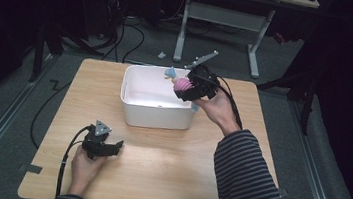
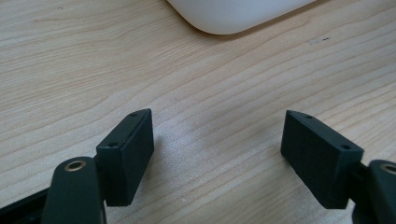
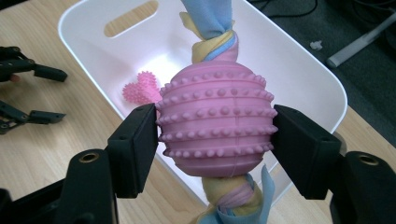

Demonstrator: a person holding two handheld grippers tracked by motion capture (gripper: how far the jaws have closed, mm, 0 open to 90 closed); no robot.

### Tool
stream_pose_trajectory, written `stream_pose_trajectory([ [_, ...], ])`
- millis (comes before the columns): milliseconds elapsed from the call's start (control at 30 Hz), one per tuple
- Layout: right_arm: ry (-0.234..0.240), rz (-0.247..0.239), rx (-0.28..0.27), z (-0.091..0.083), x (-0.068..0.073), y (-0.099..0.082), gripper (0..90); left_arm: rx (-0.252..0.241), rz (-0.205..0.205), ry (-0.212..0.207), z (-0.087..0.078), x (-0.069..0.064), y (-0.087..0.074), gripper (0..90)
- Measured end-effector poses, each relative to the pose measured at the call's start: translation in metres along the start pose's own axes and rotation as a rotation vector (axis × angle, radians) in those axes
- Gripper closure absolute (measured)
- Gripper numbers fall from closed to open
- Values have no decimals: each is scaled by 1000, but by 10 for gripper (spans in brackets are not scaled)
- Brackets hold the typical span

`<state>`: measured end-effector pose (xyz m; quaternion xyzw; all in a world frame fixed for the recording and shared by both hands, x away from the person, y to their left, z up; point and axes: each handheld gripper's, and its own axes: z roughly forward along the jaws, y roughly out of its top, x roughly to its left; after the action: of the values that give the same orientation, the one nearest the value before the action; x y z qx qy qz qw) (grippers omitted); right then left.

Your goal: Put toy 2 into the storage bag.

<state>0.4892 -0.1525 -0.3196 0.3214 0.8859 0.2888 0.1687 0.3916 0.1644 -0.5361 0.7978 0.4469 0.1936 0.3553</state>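
A pink studded ball with a braided blue, yellow and pink cloth rope through it is clamped between the jaws of my right gripper. In the high view that gripper holds the ball above the right rim of the white bin. A pink spiky heart toy lies on the bin's floor. My left gripper rests low on the table at the front left, jaws wide apart with bare wood between them.
The bin's rounded corner lies ahead of the left gripper. Cables and a desk's legs stand on the floor beyond the table's far edge. Bare wood lies in front of the bin.
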Motion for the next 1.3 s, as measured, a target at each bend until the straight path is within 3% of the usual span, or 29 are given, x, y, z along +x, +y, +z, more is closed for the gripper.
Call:
stream_pose_trajectory([
  [400,12,8,56,31,-3,5,335,-1,-3,3,0,0,0,255],
  [600,45,-3,99,47,3,7,334,-1,-3,2,0,0,0,255],
  [867,58,-36,135,53,12,8,333,-1,-2,3,0,0,0,255],
  [1100,91,-24,161,54,16,8,329,0,-2,3,0,0,0,255],
  [1300,121,1,141,51,13,9,324,0,-2,3,0,0,0,255],
])
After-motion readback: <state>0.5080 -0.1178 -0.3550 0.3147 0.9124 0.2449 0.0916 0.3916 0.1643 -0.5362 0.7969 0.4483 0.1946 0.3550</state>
